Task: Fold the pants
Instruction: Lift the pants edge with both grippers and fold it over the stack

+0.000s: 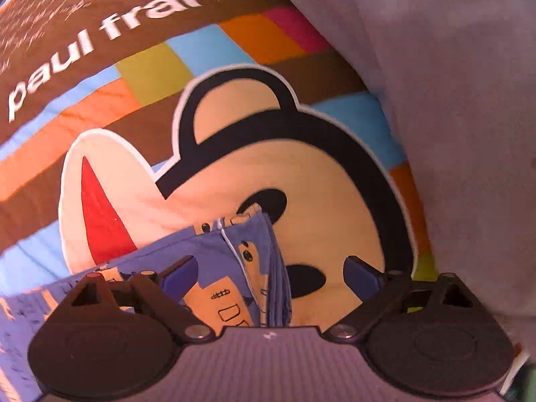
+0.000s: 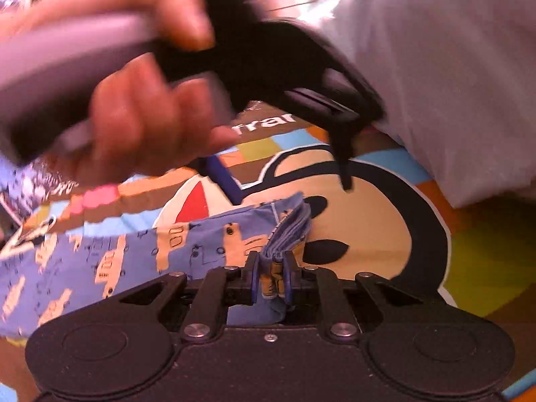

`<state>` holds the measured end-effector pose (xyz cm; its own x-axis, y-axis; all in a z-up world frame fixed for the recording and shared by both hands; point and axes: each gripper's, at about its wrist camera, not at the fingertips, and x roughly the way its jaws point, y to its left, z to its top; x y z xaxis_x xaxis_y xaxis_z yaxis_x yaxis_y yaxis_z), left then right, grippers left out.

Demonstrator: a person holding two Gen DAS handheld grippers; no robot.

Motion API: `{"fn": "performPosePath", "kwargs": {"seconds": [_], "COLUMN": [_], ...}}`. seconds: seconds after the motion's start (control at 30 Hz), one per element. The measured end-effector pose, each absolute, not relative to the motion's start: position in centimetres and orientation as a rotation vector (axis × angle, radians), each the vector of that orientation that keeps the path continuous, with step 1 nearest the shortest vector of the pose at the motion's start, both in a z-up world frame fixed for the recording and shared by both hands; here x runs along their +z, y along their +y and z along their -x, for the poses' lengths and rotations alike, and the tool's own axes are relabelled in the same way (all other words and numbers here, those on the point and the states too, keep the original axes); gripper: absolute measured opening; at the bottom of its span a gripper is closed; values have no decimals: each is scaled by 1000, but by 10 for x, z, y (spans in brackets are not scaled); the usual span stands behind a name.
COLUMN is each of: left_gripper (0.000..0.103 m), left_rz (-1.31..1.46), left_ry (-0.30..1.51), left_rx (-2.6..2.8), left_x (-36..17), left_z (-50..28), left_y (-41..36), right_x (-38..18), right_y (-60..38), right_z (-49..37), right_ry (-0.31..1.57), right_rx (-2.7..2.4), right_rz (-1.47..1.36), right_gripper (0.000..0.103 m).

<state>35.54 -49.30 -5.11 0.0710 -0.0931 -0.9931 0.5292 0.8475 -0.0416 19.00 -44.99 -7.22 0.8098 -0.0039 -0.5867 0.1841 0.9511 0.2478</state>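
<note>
1. The right gripper [image 2: 271,278] is clamped on the bunched edge of the pants [image 2: 140,254], several layers of blue cloth pinched between its 2 pads, while the rest of the garment trails off to the left across the bedspread [image 2: 375,227]
2. The left gripper [image 1: 269,271] hangs above the same gathered edge with its jaws spread wide and nothing between them; in the right wrist view a blurred hand [image 2: 134,127] carries it
3. Risk, as a judgement: with only 1 grip on a thick stack, the inner layers could slide out as the cloth is lifted, and the fold would open or skew; the loose length could also drag and wrinkle on the spread
4. The pants are thin, soft woven cotton, blue with a tan cartoon-vehicle print and a pale seam [image 1: 234,251] running down; the edge stacks in narrow pleats
5. The bedspread is smooth and flat, printed with a cartoon monkey face, coloured blocks on brown and white lettering [image 1: 110,33]; a matt grey cloth [image 1: 452,83] lies at the right
</note>
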Motion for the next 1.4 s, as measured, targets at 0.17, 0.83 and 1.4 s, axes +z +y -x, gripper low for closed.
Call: {"fn": "performPosePath", "kwargs": {"seconds": [0.17,0.83,1.4], "left_gripper": [86,11,11], "left_rz": [-483,-345,39], "left_ry": [1464,1428,1271], "left_rx": [-445,-466,-439], "left_x": [-68,-26,39], "left_z": [-348,-349,-336], "left_y": [-506,-456,-199], "right_x": [-68,-63,-14], "right_y": [-439,-392,-253], "right_z": [-184,-191,-169], "right_ry": [609,574,379], "right_rx": [-81,-144,133], "right_rz": [-219,90,306], "right_gripper": [15,52,17]}}
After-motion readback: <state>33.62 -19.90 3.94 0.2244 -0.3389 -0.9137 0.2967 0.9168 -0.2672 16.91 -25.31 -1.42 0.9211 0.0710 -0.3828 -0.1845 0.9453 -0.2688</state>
